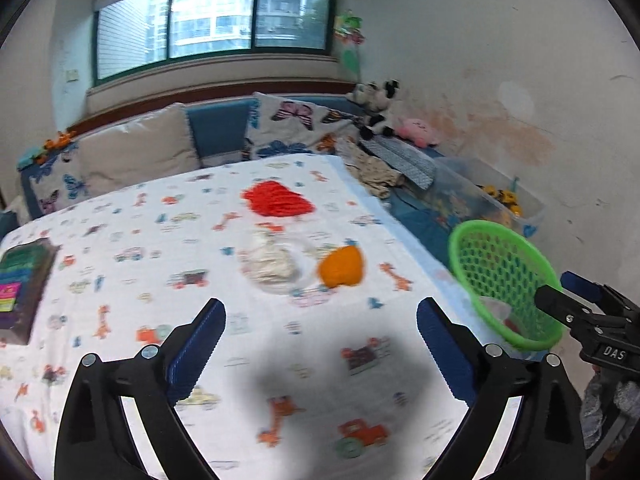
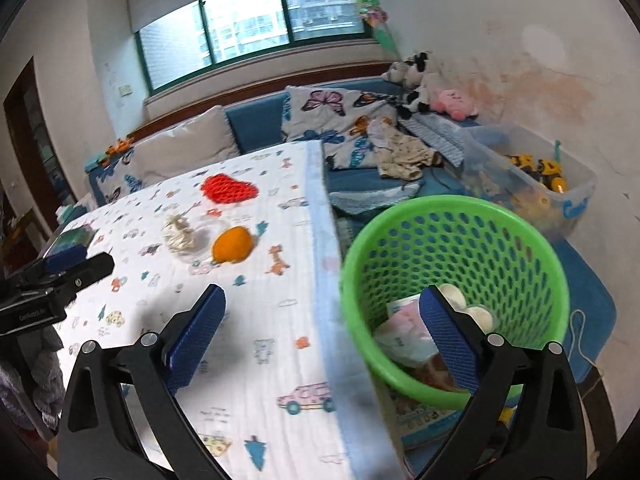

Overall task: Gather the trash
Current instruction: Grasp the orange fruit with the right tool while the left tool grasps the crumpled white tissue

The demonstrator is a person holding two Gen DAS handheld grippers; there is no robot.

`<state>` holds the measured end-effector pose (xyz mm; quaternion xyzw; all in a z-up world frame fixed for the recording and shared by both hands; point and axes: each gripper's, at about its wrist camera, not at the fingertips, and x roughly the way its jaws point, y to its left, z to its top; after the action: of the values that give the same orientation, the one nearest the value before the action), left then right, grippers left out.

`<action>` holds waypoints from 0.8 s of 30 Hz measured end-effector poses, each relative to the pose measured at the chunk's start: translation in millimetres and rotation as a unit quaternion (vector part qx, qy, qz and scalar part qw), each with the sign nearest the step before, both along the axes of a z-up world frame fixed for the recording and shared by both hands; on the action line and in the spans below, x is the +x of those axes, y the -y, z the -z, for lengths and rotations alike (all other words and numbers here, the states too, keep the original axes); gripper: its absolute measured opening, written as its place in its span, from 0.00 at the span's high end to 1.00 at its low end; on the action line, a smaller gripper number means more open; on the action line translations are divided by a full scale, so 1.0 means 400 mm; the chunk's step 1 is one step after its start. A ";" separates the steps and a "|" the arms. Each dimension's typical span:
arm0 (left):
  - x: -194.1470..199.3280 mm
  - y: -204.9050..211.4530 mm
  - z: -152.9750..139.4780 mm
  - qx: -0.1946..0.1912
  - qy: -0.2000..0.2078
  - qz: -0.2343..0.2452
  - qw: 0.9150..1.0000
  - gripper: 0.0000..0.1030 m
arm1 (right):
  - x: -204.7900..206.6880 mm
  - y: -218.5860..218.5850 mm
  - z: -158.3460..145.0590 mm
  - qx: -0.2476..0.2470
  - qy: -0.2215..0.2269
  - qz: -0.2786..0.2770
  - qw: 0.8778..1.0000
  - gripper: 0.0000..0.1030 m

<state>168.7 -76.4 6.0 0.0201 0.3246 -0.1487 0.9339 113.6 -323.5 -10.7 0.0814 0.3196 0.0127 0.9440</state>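
I hold two claws over a table (image 1: 120,208) under a cartoon-print cloth. My left claw (image 1: 320,344) is spread wide with nothing in it, aimed at the trash left on the cloth: a red net (image 1: 278,200) at twelve o'clock, a crumpled white wad (image 1: 270,262) nearer, an orange peel (image 1: 342,268) at one o'clock. My right claw (image 2: 322,340) gapes empty too, over the table edge. A green basket (image 2: 516,240) sits just off that edge at two o'clock, probably kept close for short drops. Only the right view looks inside it: wrappers (image 2: 404,332) lie there already.
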 end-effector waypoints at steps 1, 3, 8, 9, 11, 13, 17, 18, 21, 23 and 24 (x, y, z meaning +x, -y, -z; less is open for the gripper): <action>0.000 -0.011 0.000 -0.001 0.000 -0.005 1.000 0.10 | 0.004 -0.009 0.002 -0.001 -0.002 -0.003 1.000 0.06; -0.001 -0.041 0.001 -0.009 -0.006 -0.015 1.000 0.09 | 0.016 -0.031 0.009 -0.003 -0.007 -0.015 1.000 0.06; 0.001 -0.088 0.010 -0.019 -0.014 -0.040 0.999 0.09 | 0.046 -0.084 0.015 -0.014 -0.012 -0.040 0.999 0.06; 0.002 -0.098 0.013 -0.024 -0.018 -0.044 0.999 0.09 | 0.052 -0.091 0.016 -0.015 -0.013 -0.044 0.999 0.06; 0.001 -0.113 0.017 -0.022 -0.021 -0.051 0.998 0.09 | 0.069 -0.111 0.019 -0.017 -0.015 -0.056 0.998 0.06; 0.001 -0.130 0.019 -0.019 -0.022 -0.059 0.998 0.09 | 0.083 -0.124 0.022 -0.021 -0.018 -0.061 0.998 0.06; 0.002 -0.157 0.014 -0.022 -0.021 -0.073 0.997 0.09 | 0.107 -0.144 0.025 -0.017 -0.020 -0.069 0.997 0.06; 0.003 -0.163 0.011 -0.023 -0.020 -0.077 0.997 0.09 | 0.114 -0.148 0.025 -0.015 -0.021 -0.072 0.997 0.06; 0.010 -0.176 0.005 -0.024 -0.020 -0.083 0.996 0.09 | 0.128 -0.155 0.028 -0.013 -0.025 -0.076 0.997 0.06; 0.015 -0.185 0.003 -0.025 -0.020 -0.088 0.996 0.09 | 0.141 -0.163 0.030 -0.015 -0.027 -0.080 0.996 0.06; 0.017 -0.188 0.003 -0.025 -0.021 -0.089 0.995 0.09 | 0.150 -0.168 0.033 -0.016 -0.029 -0.083 0.996 0.06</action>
<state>175.7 -1.3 4.8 -0.0357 0.3403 -0.0736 0.9368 173.6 -256.2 -23.7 0.0401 0.3530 0.0839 0.9310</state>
